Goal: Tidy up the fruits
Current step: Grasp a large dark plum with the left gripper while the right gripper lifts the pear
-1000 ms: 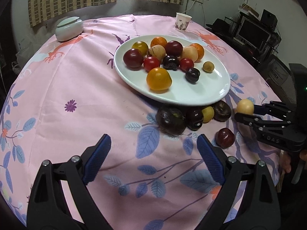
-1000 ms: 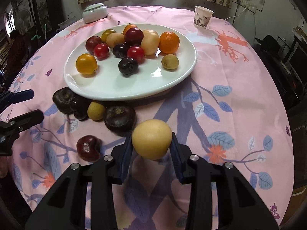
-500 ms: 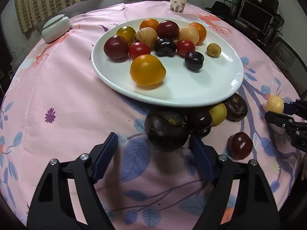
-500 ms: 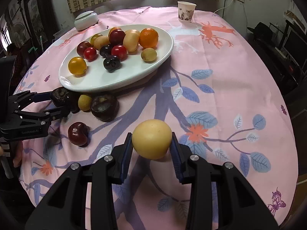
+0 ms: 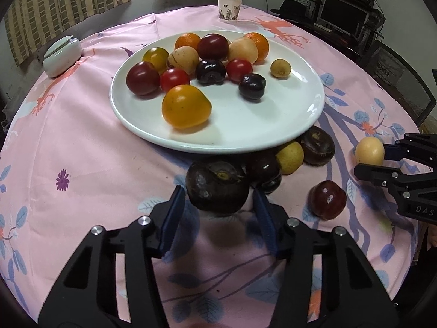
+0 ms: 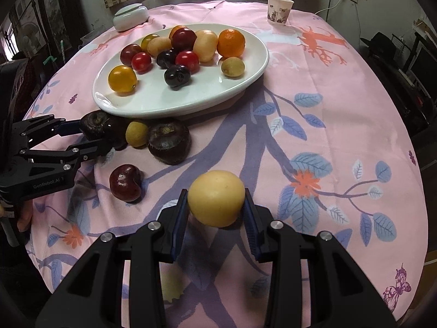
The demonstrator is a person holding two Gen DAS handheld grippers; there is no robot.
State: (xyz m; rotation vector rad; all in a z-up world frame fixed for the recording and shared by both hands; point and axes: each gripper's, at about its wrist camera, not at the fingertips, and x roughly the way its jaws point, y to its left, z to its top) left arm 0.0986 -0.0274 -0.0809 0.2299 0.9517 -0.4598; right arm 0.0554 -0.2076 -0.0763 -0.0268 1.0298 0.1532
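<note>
A white plate (image 5: 218, 145) (image 6: 164, 109) holds several fruits in red, orange, yellow and dark purple. Just in front of its near rim, a dark brown fruit (image 5: 215, 183) (image 6: 94, 127) sits on the pink cloth. My left gripper (image 5: 217, 196) (image 6: 95, 134) is closing on it, and both blue pads touch its sides. A dark plum (image 5: 263, 169), a small yellow fruit (image 5: 291, 157) and a second brown fruit (image 6: 169, 142) lie beside it. A dark red fruit (image 6: 125, 181) lies alone, nearer me. My right gripper (image 6: 215, 205) (image 5: 370, 160) is shut on a pale yellow fruit (image 6: 215, 196), held above the cloth.
A paper cup (image 6: 278, 9) stands at the far edge of the round table. A pale lidded bowl (image 6: 131, 16) sits at the far left. A monitor and a chair (image 5: 396, 68) stand beyond the table's right edge. Bare pink cloth (image 6: 327, 109) lies right of the plate.
My left gripper has moved forward and down to the dark brown fruit, and its jaws have narrowed from wide apart to touching it. The right gripper still holds the yellow fruit.
</note>
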